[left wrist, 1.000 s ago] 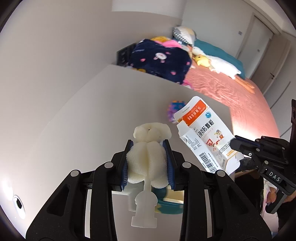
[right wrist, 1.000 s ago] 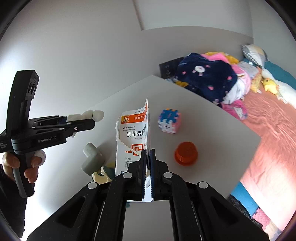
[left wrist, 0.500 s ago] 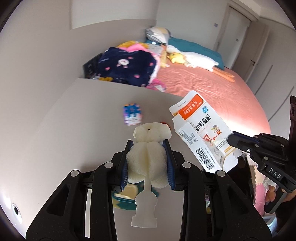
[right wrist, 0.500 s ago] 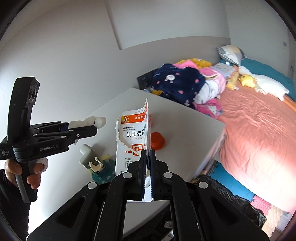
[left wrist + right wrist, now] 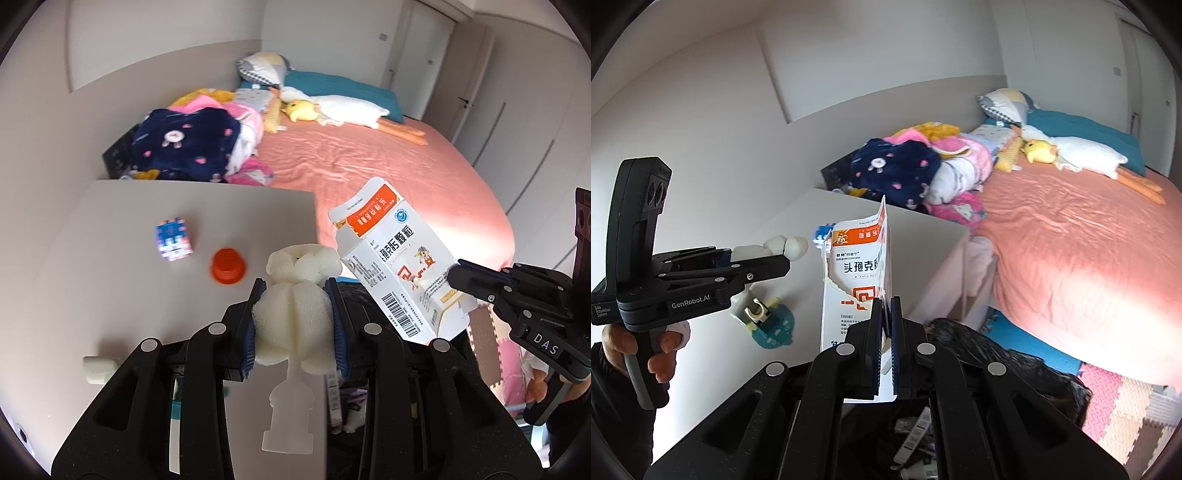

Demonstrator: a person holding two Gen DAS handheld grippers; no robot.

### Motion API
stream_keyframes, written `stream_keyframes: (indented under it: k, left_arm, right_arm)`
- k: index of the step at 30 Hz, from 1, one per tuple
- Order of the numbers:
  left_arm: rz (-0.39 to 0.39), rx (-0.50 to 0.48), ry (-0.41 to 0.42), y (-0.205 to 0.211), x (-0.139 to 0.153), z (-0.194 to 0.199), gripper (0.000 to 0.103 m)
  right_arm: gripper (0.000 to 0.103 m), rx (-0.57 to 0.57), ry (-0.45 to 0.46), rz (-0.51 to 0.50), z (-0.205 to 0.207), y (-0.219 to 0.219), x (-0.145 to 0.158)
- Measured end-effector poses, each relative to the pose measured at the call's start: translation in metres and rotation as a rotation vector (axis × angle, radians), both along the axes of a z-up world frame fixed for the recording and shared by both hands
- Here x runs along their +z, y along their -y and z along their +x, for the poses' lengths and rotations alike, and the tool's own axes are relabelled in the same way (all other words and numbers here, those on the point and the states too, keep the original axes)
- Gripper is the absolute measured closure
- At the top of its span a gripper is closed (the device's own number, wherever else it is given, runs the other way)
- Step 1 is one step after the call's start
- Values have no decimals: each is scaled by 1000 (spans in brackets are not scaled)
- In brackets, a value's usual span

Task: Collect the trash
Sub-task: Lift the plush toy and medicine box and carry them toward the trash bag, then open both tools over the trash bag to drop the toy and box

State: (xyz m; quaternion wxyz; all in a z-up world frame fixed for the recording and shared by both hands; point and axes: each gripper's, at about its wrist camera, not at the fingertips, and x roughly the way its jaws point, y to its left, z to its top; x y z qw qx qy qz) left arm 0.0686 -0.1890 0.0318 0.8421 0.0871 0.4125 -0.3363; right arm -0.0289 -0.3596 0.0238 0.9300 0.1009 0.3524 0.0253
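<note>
The torn medicine carton (image 5: pixel 855 291) looks empty and light, its thin card easily crushed; the pinch on one lower wall suits it, held upright over the black trash bag (image 5: pixel 1008 373) beside the table (image 5: pixel 122 280). The right gripper (image 5: pixel 884 314) has its fingers clamped flat on that wall. The white foam piece (image 5: pixel 295 325), soft and springy, sits squeezed between the fingers of the left gripper (image 5: pixel 297 321), best held across its bulk as now. Since a second ago both hands have swung off the table toward the bag; the orange cap (image 5: pixel 228 266) and puzzle cube (image 5: pixel 173 239) now lie behind on the table.
</note>
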Motion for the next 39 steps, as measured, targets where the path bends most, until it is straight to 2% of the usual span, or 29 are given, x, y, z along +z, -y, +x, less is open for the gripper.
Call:
stream_keyframes:
  k: [25, 27, 28, 29, 30, 31, 32, 34, 39]
  left_arm:
    - [28, -227, -25, 96, -2, -50, 71]
    - [30, -251, -47, 100, -5, -52, 62]
    - [34, -279, -72, 103, -8, -54, 53]
    - [40, -298, -88, 105, -10, -57, 25]
    - [43, -306, -91, 106, -11, -60, 7]
    - [34, -321, -85, 106, -12, -64, 6]
    - [37, -331, -85, 107, -14, -66, 6]
    - [57, -318, -91, 106, -20, -67, 6]
    - [64, -286, -124, 100, -27, -64, 6]
  right_arm:
    - [98, -212, 12, 16, -77, 83, -1]
    - [98, -229, 9, 26, -82, 90, -1]
    - [98, -240, 13, 38, -86, 93, -1]
    - [93, -250, 19, 47, -90, 95, -1]
    - [86, -283, 31, 51, -96, 98, 0]
    - [54, -321, 43, 43, -102, 101, 0]
    - [27, -354, 55, 33, -106, 102, 1]
    - [25, -410, 74, 24, -115, 107, 2]
    - [25, -435, 73, 47, -118, 116, -1]
